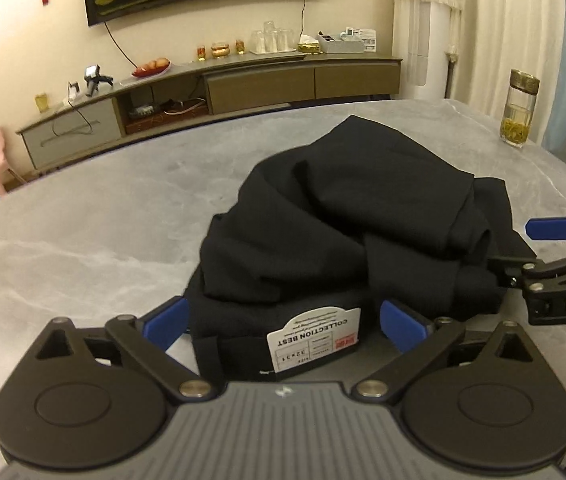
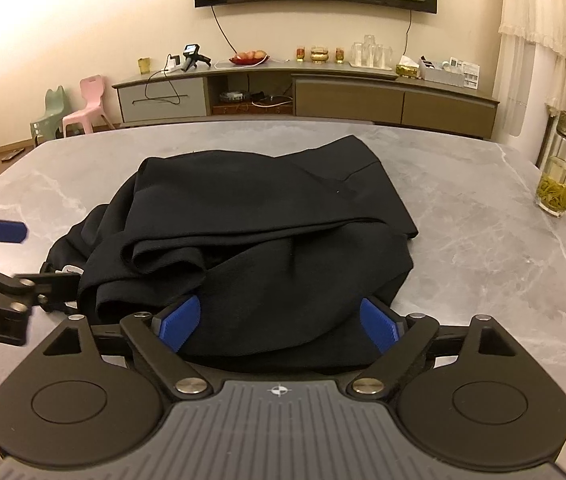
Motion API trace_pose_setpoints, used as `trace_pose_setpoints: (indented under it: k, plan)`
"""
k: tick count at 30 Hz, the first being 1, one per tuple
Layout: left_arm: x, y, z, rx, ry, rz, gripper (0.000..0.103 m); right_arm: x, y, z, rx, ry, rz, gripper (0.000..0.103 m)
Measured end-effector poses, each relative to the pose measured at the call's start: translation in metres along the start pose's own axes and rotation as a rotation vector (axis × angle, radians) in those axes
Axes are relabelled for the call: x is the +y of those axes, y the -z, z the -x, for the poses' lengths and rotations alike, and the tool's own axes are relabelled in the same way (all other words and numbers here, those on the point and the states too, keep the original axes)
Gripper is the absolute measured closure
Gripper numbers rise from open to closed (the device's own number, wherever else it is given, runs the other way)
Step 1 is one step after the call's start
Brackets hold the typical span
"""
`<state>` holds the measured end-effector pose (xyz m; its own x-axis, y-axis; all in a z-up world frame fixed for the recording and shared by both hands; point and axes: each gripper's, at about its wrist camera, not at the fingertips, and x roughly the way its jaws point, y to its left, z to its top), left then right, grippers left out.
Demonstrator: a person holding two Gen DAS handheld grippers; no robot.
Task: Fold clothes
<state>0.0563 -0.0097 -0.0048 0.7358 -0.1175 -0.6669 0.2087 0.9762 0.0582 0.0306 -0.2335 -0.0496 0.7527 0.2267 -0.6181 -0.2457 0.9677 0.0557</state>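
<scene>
Left view: left claw [image 1: 283, 326] is spread wide around the tagged end of the black pants [image 1: 347, 216], bunched on the grey desk [image 1: 83, 216]. Right view: right claw [image 2: 279, 322] also gapes open, straddling the pants' [image 2: 259, 216] near edge; tea jar [image 2: 563, 168] far right.

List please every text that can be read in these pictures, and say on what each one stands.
"COLLECTION BEST": upside down on the white tag of the black trousers.
"32x31": same tag, size line.
"DAS": on the right gripper, cut off by the frame edge.
Remaining tag print and sideboard papers: too small to read.
</scene>
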Motion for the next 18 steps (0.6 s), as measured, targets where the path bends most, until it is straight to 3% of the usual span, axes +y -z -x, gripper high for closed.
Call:
trace_pose_setpoints:
  k: [5, 6, 8, 9, 10, 12, 13, 16, 18]
  plan:
    - [0.022, 0.006, -0.022, 0.028, 0.054, 0.107, 0.0, 0.013, -0.002, -0.014, 0.004, -0.041, 0.044, 0.011]
    - [0.026, 0.005, -0.025, 0.04, 0.058, 0.119, 0.0, 0.018, -0.003, -0.021, 0.017, -0.046, 0.074, 0.015]
    - [0.036, 0.001, -0.025, 0.031, 0.06, 0.138, 0.0, 0.027, -0.008, -0.039, 0.049, -0.051, 0.147, 0.042]
    - [0.041, -0.001, -0.025, 0.026, 0.06, 0.148, 0.0, 0.032, -0.011, -0.047, 0.066, -0.044, 0.184, 0.07]
    - [0.047, -0.003, -0.024, 0.011, 0.039, 0.158, 0.0, 0.035, -0.017, -0.053, 0.066, -0.036, 0.211, 0.087]
    - [0.062, -0.007, -0.019, -0.027, 0.001, 0.184, 0.0, 0.034, -0.043, -0.05, 0.012, -0.045, 0.204, 0.095]
    - [0.07, -0.009, -0.016, -0.045, -0.015, 0.205, 0.0, 0.029, -0.061, -0.04, -0.039, -0.097, 0.14, 0.098]
    - [0.09, -0.012, -0.009, -0.08, -0.027, 0.255, 0.0, 0.008, -0.118, 0.005, -0.236, -0.359, -0.075, 0.102]
    - [0.093, -0.011, -0.011, -0.076, -0.012, 0.257, 0.0, 0.002, -0.143, 0.015, -0.317, -0.396, -0.103, 0.102]
